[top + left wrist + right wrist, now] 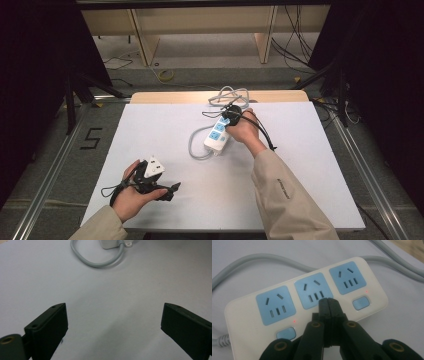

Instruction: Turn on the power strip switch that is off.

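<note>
The power strip [307, 305] is lying mid-frame, nothing plugged into its sockets. The right gripper [329, 302] is pressing clenched jaws on it. The left gripper [113, 322] is resting released at lower left.

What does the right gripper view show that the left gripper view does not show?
Right gripper view alone: the top of the power strip with three blue sockets, two blue switches, two small red lights, and the right gripper shut, its tips over the middle socket. Left gripper view alone: the left gripper open above the bare white table. Both: the strip's grey cable and the table.
</note>
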A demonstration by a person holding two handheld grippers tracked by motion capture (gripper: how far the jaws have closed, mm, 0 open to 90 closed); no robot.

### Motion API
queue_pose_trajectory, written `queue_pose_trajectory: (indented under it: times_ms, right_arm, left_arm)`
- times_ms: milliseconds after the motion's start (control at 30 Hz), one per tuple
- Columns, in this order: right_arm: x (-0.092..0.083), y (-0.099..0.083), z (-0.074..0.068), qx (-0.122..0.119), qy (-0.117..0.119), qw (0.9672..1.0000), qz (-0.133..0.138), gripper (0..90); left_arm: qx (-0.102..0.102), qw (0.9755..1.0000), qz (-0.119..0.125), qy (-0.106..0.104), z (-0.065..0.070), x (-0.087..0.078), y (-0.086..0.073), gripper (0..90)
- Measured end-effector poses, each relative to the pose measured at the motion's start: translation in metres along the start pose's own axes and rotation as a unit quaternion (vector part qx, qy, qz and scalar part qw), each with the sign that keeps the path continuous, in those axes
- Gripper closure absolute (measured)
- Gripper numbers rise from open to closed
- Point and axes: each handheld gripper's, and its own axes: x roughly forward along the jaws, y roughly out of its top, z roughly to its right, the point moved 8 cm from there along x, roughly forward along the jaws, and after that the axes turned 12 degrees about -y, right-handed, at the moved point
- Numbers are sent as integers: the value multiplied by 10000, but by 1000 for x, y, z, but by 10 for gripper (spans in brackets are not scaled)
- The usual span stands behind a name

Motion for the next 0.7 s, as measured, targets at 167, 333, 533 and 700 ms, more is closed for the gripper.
queue_pose_trajectory:
  times_ms: [167,333,533,700]
  right_arm:
    - [-3,0,4,58,-3,9999,86,892]
    - [-9,2,5,102,7,9998,169,864]
    - [-13,-2,6,190,65,9996,221,818]
    - [-18,-5,10,284,93,9991,289,791]
  left_arm:
    - [-12,10000,-27,-35,0,1,-1,69]
    - [-48,10000,-16,-47,1,2,-1,69]
    - [-65,10000,-23,-48,1,2,-1,70]
    - [-53,10000,-32,-42,1,2,-1,71]
